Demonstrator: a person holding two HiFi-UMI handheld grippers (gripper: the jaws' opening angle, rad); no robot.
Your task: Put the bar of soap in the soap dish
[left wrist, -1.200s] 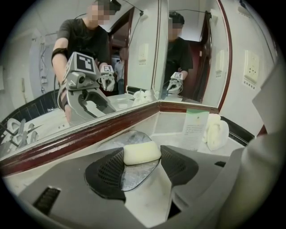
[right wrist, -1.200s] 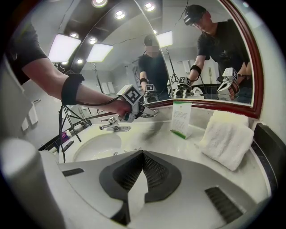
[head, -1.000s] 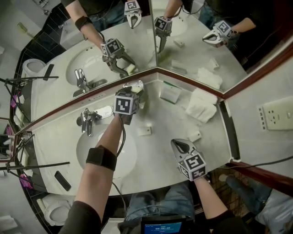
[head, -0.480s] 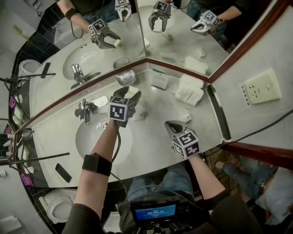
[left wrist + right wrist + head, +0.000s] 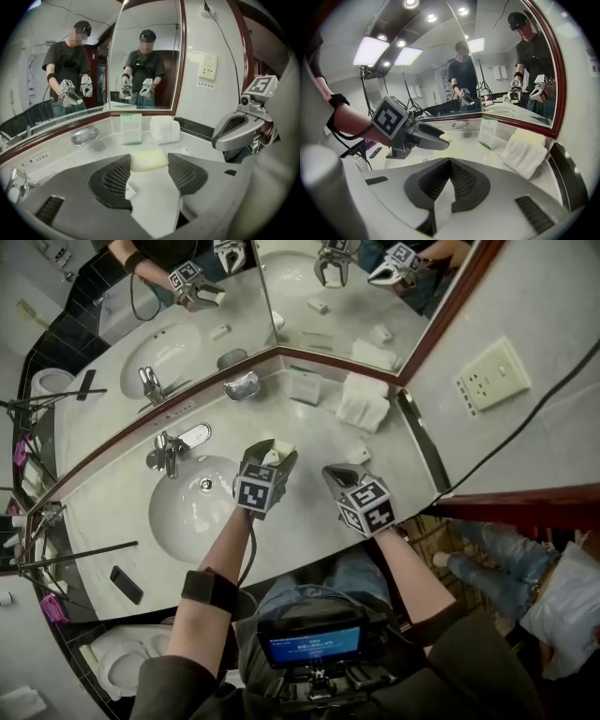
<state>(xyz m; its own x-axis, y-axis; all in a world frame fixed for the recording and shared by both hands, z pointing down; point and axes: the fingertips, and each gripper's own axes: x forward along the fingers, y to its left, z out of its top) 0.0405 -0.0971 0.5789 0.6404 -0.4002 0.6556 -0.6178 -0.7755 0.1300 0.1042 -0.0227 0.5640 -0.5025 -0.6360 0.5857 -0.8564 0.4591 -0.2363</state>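
A pale yellow bar of soap (image 5: 148,159) sits clamped between the pads of my left gripper (image 5: 149,162), which is shut on it. In the head view that gripper (image 5: 278,452) hangs over the counter just right of the basin, the soap (image 5: 278,455) showing at its tip. The soap dish (image 5: 242,385), a small shiny metal bowl, stands empty in the corner under the mirrors, well beyond the soap; the left gripper view has this dish (image 5: 84,136) at the far left. My right gripper (image 5: 331,472) is shut on nothing beside the left one, its jaws (image 5: 450,162) closed together.
Folded white towels (image 5: 364,401) and a green-and-white card (image 5: 305,387) stand along the mirror wall. A chrome faucet (image 5: 167,454) and the basin (image 5: 192,507) lie to the left. A small wrapped item (image 5: 357,455) lies near the right gripper. A wall socket (image 5: 492,376) is at right.
My left gripper, still holding the soap, has drawn back from the soap dish toward the counter's front edge. The right gripper has moved closer beside it.
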